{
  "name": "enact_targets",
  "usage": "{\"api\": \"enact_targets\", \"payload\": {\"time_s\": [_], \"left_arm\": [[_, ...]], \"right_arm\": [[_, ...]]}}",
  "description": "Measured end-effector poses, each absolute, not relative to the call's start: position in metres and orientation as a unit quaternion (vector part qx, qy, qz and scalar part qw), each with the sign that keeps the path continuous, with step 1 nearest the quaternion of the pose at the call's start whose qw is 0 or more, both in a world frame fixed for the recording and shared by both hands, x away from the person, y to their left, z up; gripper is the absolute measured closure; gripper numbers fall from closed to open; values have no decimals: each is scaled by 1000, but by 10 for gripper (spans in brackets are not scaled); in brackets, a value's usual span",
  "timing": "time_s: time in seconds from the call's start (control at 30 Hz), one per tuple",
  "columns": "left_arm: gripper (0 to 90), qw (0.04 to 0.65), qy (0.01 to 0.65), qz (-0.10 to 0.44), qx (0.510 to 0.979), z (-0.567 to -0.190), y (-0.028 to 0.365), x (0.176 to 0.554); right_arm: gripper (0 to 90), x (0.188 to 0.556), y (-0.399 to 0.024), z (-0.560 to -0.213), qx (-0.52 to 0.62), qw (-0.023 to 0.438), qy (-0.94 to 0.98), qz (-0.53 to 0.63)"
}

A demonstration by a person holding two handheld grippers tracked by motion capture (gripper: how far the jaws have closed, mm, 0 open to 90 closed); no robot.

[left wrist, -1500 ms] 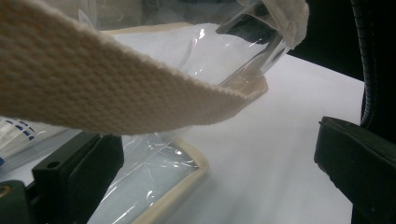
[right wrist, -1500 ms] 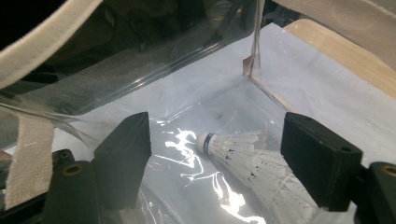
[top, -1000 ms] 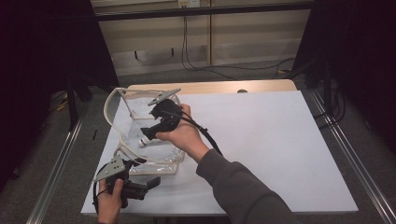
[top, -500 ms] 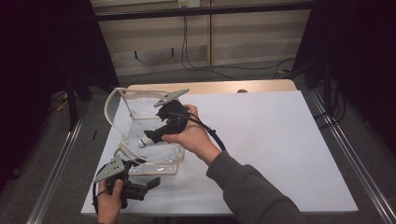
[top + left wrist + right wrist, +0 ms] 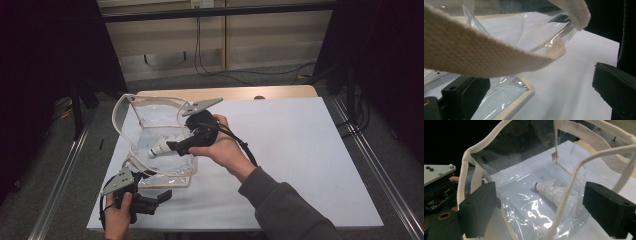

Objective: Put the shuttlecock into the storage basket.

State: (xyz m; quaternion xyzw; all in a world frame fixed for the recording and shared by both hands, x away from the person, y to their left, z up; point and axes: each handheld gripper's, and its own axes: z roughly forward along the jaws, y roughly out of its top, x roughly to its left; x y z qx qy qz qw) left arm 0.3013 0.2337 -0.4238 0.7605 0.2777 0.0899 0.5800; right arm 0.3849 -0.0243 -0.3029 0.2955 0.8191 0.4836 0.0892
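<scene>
The shuttlecock (image 5: 550,191) lies loose on the floor of the clear bag (image 5: 150,125), cork end toward the bag's far wall, near the table's (image 5: 310,150) left edge; in the high view it shows as a white shape (image 5: 161,148) through the plastic, just ahead of the right gripper (image 5: 176,147). That gripper's jaws have just been opening and now stand wide apart with nothing between the pads: the right gripper view has the two black jaws flanking the bag's mouth, the shuttlecock beyond them and untouched, a strap (image 5: 574,185) of the bag crossing in front. I judge this to mean the drop is done and the shuttlecock is in the bag. Against the earlier high views, the right hand (image 5: 222,147) has drawn back toward the table's middle and lifted a little, so the gripper sits at the bag's right rim rather than deep over it, and the shuttlecock, then covered by the gripper, is now plain to see. The left gripper (image 5: 150,200), at the near left corner of the table, has kept its place; its view has the bag's woven strap (image 5: 481,57) draped across, above jaws set apart, so it looks parted, with the bag's bound edge (image 5: 519,100) lying between the jaws, no pad pressing it.
</scene>
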Motion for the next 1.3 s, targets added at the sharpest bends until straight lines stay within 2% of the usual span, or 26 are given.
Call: {"api": "enact_targets", "payload": {"time_s": [0.57,1.3], "left_arm": [[14,581,283,92,758,-424,235,299],[14,577,283,93,760,-424,234,299]], "right_arm": [[93,376,-73,-301,304,91,795,517],[50,371,-121,-325,312,95,785,527]]}}
